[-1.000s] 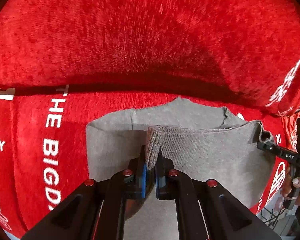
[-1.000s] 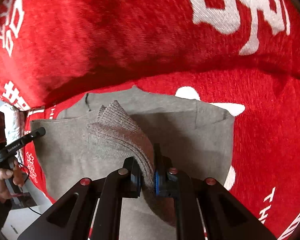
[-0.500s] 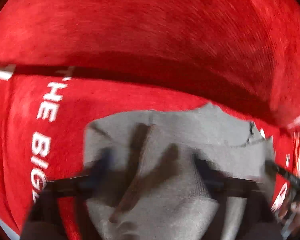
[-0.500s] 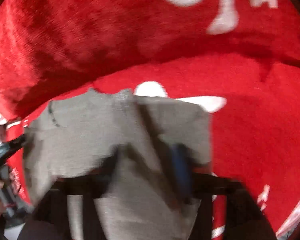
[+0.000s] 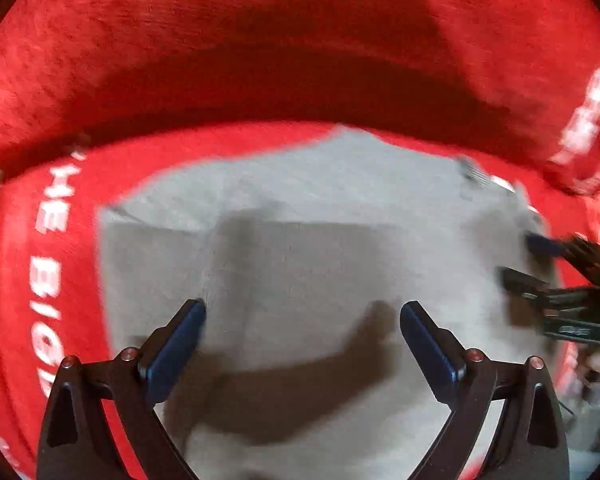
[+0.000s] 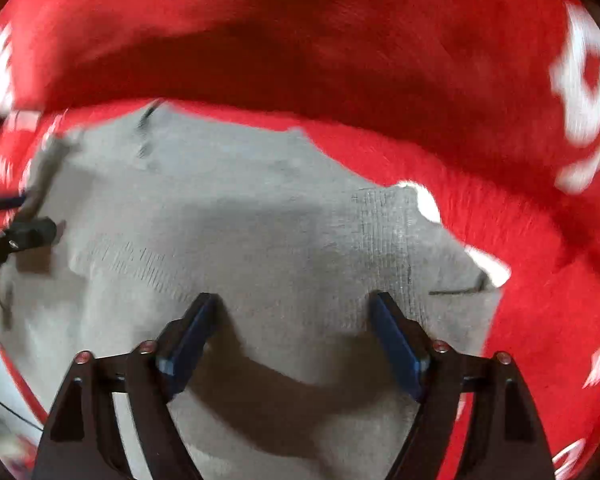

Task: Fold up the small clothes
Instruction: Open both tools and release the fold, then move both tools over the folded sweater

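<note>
Both grippers have let go of the grey knit garment (image 5: 320, 272), left gripper (image 5: 302, 344) and right gripper (image 6: 296, 332) now wide over the finished fold at frame centre, so next likely comes regrasping an edge.

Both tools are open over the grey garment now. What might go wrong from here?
1. The left tool and the right tool sit low over the grey garment; a careless move may snag the cloth and undo the fold.
2. The right tool shows at the garment's edge in the left view; the two may collide on the next grab.
3. The red blanket could get pinched along with an edge.
</note>
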{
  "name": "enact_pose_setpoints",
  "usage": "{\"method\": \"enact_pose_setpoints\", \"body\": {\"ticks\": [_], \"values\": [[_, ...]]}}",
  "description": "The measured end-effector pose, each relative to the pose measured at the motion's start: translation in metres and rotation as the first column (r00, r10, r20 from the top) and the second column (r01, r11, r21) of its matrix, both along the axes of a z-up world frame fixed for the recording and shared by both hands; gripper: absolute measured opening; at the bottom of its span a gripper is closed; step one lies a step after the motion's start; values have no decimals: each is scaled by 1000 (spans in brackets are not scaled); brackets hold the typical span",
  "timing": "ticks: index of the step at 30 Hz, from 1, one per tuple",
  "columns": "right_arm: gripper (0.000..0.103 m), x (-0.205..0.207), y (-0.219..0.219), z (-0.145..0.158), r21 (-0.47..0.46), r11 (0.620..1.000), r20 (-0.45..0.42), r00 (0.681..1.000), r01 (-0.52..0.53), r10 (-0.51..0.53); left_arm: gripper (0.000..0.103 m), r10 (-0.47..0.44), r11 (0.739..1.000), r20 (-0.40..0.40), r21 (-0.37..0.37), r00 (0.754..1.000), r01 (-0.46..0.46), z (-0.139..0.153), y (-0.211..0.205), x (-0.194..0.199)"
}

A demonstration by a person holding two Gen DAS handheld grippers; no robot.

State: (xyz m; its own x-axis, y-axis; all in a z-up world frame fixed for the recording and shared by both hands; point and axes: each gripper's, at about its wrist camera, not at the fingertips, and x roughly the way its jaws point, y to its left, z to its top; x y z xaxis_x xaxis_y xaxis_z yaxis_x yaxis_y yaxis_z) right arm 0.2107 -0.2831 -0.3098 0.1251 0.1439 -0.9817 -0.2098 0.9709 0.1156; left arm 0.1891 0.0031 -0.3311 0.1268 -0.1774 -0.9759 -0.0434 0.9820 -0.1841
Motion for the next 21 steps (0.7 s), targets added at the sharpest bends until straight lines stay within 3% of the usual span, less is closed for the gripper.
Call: {"method": "enact_pose_setpoints", "body": {"ticks": [2,3,6,8,11,14,16,19,21], "values": [[84,7,-12,1,68,994,-18,996,90,-89,98,94,996,-48,4,994,-94,-13,20,9],[83,8,-12,2,69,992,-26,995,101,-100,98,131,991,-37,-30,991,-132,-14,29,11],[83,4,-1,8,-1,996,-33,996,85,-84,98,109,993,-49,-43,993,-111,-7,29,12],[84,-7,6,24,-53,994,-1,996,95,-95,98,118,993,-18,-1,993,-118,8,31,4],[85,-37,19,51,-49,995,70,994,90,-86,98,210,974,27,74,977,-212,33,42,-19],[85,-63,36,56,-52,998,80,997,26,-22,98,289,956,37,45,957,-290,50,44,-48],[85,-77,45,45,-66,997,57,998,-30,34,98,241,971,17,7,970,-241,48,22,-58],[84,-100,38,14,-96,993,-13,998,-69,68,98,95,995,-22,-30,995,-96,33,-14,-69],[85,-97,15,8,-67,998,14,1000,-17,18,98,36,999,-35,10,999,-35,20,-28,-70]]}}
